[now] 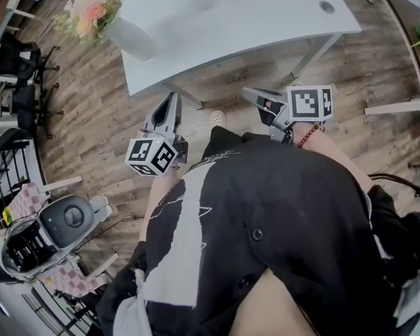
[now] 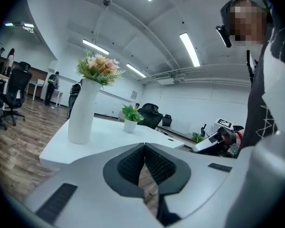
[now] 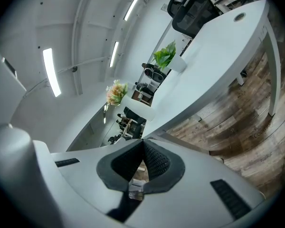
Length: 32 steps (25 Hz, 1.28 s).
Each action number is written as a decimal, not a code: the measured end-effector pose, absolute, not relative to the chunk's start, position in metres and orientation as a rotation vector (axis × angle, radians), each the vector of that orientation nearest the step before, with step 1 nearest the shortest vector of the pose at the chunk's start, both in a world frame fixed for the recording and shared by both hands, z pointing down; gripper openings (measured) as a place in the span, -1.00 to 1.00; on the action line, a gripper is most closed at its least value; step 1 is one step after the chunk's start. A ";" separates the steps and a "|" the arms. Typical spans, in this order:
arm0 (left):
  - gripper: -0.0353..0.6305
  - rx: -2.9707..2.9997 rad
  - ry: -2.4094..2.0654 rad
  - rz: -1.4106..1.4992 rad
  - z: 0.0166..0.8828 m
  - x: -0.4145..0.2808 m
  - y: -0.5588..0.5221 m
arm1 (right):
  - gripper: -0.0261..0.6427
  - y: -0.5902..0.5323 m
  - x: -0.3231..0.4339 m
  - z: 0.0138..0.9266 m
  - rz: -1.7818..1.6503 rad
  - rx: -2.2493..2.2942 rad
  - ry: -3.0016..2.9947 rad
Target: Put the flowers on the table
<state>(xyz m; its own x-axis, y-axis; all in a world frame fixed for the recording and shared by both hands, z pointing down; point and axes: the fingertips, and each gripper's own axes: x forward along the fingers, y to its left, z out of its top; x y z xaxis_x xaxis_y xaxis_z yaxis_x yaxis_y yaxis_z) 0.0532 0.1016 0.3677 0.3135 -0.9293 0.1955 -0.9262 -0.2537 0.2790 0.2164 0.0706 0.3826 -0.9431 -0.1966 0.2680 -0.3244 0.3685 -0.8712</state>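
While on table point(image 2: 109, 139), flowers point(image 2: 99, 69) upright.

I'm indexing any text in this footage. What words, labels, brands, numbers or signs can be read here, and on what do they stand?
No readable text in any view.
Cube on the left gripper: black-and-white square markers, patterns only, no letters.
Cube on the right gripper: the same.
Person's black top: white print, no letters legible.
White vase and table: no label visible.
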 end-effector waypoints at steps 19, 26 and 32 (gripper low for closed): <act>-0.85 2.133 -1.733 -0.058 0.378 0.083 0.156 | -0.88 0.099 0.252 0.378 1.312 0.417 -2.610; -0.85 2.101 -1.750 -0.035 0.370 0.084 0.165 | -0.88 0.108 0.251 0.379 1.326 0.379 -2.568; -0.85 2.074 -1.763 -0.028 0.386 0.078 0.173 | -0.88 0.115 0.241 0.401 1.335 0.322 -2.539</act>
<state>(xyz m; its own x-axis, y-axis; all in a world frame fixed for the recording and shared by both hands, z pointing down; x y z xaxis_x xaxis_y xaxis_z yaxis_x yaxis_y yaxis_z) 0.0781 0.1734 0.3860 0.1974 -0.9483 0.2484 -0.9399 -0.1111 0.3229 0.2408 0.1148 0.4007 -0.9432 -0.0762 0.3235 -0.3097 0.5544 -0.7725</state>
